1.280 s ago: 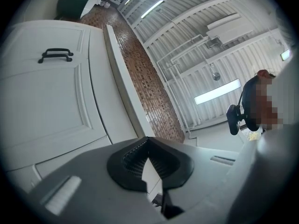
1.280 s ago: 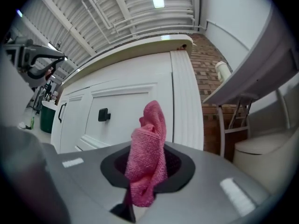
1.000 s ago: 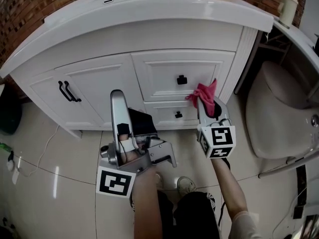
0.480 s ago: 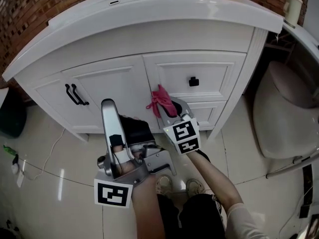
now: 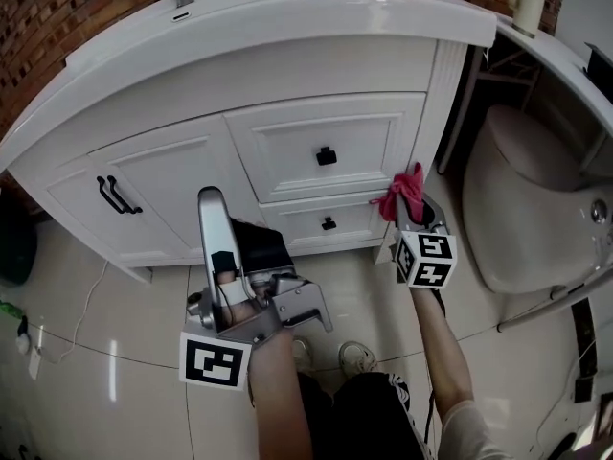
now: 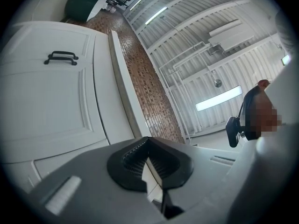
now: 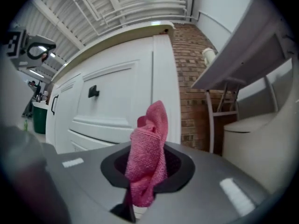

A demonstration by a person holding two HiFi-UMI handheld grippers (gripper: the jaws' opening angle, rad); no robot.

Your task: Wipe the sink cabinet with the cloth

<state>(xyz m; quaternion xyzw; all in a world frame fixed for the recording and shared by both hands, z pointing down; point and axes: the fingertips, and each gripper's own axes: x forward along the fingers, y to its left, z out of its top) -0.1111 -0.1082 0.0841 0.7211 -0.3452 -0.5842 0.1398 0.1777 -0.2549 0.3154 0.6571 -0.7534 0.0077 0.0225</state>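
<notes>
Cloth (image 7: 149,143) in right tongs (image 7: 147,169), near cabinet (image 5: 316,132)

cloth (image 7: 148,157): pink, rough looped weave, matt | sink cabinet (image 5: 316,127): white paint, smooth, semi-gloss | knobs (image 5: 327,155): blk, matt | floor (image 5: 115,372): glossy tile | wall (image 7: 189,69): rough brick

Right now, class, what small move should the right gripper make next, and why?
Probably ease the right gripper forward and leftward, sweeping the pink cloth across the lower drawer. Its jaws are clamped on the cloth, which sits at the right edge of the sink cabinet; the white fronts lie to its left.
</notes>
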